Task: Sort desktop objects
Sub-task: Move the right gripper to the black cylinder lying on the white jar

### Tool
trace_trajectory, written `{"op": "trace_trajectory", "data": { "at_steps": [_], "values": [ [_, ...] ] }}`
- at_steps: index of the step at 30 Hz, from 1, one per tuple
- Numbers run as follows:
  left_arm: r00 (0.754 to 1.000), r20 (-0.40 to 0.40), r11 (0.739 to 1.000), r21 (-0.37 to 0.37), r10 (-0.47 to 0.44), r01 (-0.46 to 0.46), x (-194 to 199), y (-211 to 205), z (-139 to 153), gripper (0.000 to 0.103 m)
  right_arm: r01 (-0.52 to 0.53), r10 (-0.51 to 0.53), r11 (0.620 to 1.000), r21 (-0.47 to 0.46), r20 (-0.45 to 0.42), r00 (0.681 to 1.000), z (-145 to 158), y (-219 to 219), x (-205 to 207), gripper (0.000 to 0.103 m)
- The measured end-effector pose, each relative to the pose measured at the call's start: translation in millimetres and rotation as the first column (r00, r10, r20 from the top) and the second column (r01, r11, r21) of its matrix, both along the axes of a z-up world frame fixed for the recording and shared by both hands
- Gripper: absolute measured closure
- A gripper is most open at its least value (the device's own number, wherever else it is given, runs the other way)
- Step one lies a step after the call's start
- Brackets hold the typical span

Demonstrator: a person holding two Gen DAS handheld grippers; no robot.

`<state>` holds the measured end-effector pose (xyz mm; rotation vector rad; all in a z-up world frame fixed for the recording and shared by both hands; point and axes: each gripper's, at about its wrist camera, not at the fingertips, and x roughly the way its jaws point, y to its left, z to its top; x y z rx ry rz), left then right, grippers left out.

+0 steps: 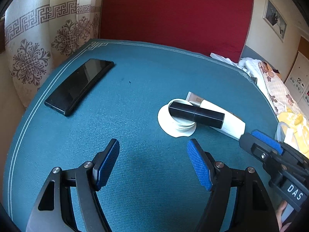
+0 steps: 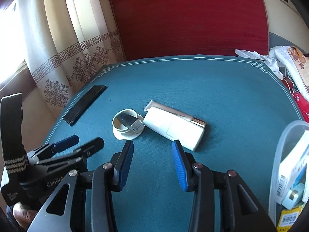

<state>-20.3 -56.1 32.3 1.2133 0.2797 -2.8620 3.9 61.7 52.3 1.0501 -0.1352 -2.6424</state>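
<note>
1. Left hand-held gripper point(image 1: 153, 161) hangs released over bare tabletop point(image 1: 135, 89), nothing between its pads; a black phone point(image 1: 79, 86) lies far left, long axis running toward the back edge.
2. Mid-tabletop, a black lipstick point(image 1: 196, 115) rests tilted across a white lid point(image 1: 176, 118), touching a white case point(image 2: 173, 131).
3. Right hand-held gripper point(image 2: 152, 164) is part-open and empty; it should probably approach squarely across the lipstick's length.

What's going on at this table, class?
A person holds a gripper in each hand over a teal table mat. Both the left gripper and the right gripper are open and empty. Ahead lie a black lipstick resting across a small white jar, a white power bank and a black phone. Nothing is picked up yet.
</note>
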Motion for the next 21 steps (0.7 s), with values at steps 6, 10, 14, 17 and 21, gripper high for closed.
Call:
{"op": "trace_trajectory", "data": {
  "at_steps": [6,10,14,17,21],
  "values": [
    [1.000,0.012,1.000,-0.001,0.008,-0.008,-2,-2,-4,0.027,-0.015,0.015,1.000,0.006,0.005,1.000,-4,-8,-15,0.057],
    [1.000,0.023,1.000,0.006,0.021,-0.021,-4,-5,-7,0.027,-0.035,0.035,0.999,0.012,-0.002,0.999,-4,-15,-24,0.057],
    [0.999,0.031,1.000,0.002,0.023,-0.023,-6,-4,-10,0.027,-0.061,0.061,0.998,0.023,-0.010,0.998,-6,-24,-34,0.057],
    [0.999,0.035,1.000,-0.002,0.025,-0.025,-7,-4,-12,0.027,-0.075,0.076,0.997,0.024,-0.001,0.997,-11,-29,-42,0.057],
    [0.999,0.044,0.999,0.003,0.032,-0.033,-8,-6,-15,0.027,-0.093,0.093,0.995,0.023,0.000,0.996,-14,-35,-48,0.057]
  ]
}}
